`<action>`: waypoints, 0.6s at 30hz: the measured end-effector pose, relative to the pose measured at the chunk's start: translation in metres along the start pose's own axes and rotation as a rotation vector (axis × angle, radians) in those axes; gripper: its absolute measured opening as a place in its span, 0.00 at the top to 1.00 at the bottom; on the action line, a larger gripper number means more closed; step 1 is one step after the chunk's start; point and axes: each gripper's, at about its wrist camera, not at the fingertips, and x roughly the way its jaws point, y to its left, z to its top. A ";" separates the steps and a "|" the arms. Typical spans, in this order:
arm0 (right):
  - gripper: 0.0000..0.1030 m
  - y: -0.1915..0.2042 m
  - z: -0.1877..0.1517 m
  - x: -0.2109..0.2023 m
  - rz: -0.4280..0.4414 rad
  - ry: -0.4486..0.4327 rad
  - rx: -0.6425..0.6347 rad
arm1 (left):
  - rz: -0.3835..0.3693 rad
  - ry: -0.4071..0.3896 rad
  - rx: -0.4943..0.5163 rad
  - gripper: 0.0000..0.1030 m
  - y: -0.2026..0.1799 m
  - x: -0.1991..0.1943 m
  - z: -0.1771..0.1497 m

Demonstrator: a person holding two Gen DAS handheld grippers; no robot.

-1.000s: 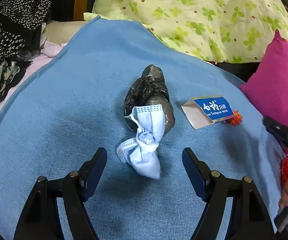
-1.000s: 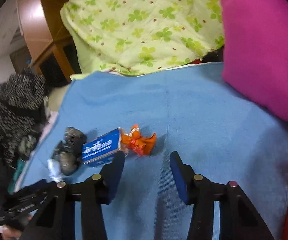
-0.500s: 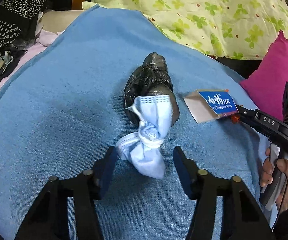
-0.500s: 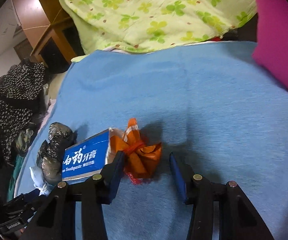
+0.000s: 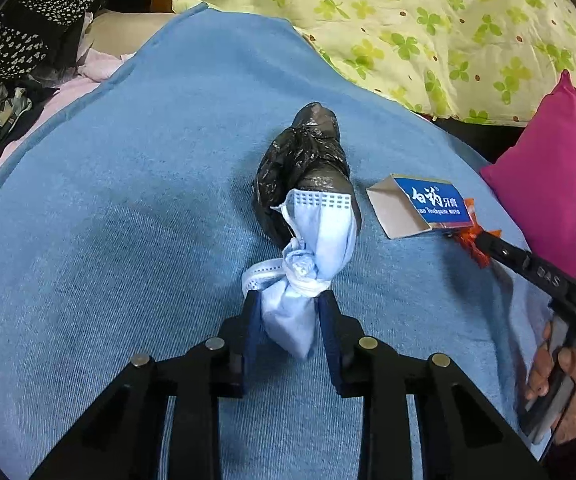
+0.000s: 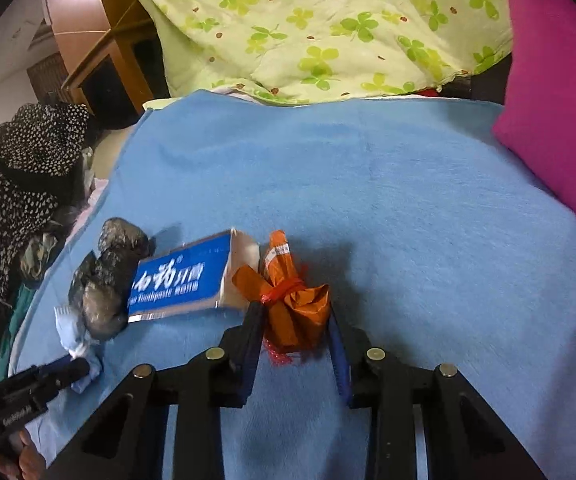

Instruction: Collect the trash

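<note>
My left gripper (image 5: 290, 322) has just closed on the knotted blue face mask (image 5: 308, 264); my right gripper (image 6: 294, 330) has just closed on the tied orange wrapper (image 6: 292, 300). Beyond the mask lies a black bag (image 5: 304, 168), with a toothpaste box (image 6: 175, 280) beside the wrapper. Soft trash may slip out when I lift.

Open blue blanket (image 6: 408, 200) ahead; pink pillow (image 6: 560, 92) and green quilt (image 6: 328, 20) hem it.
</note>
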 end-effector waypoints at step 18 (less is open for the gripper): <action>0.69 0.044 -0.081 -0.101 0.071 -0.024 0.006 | -0.045 0.010 0.081 0.78 -0.021 -0.039 -0.040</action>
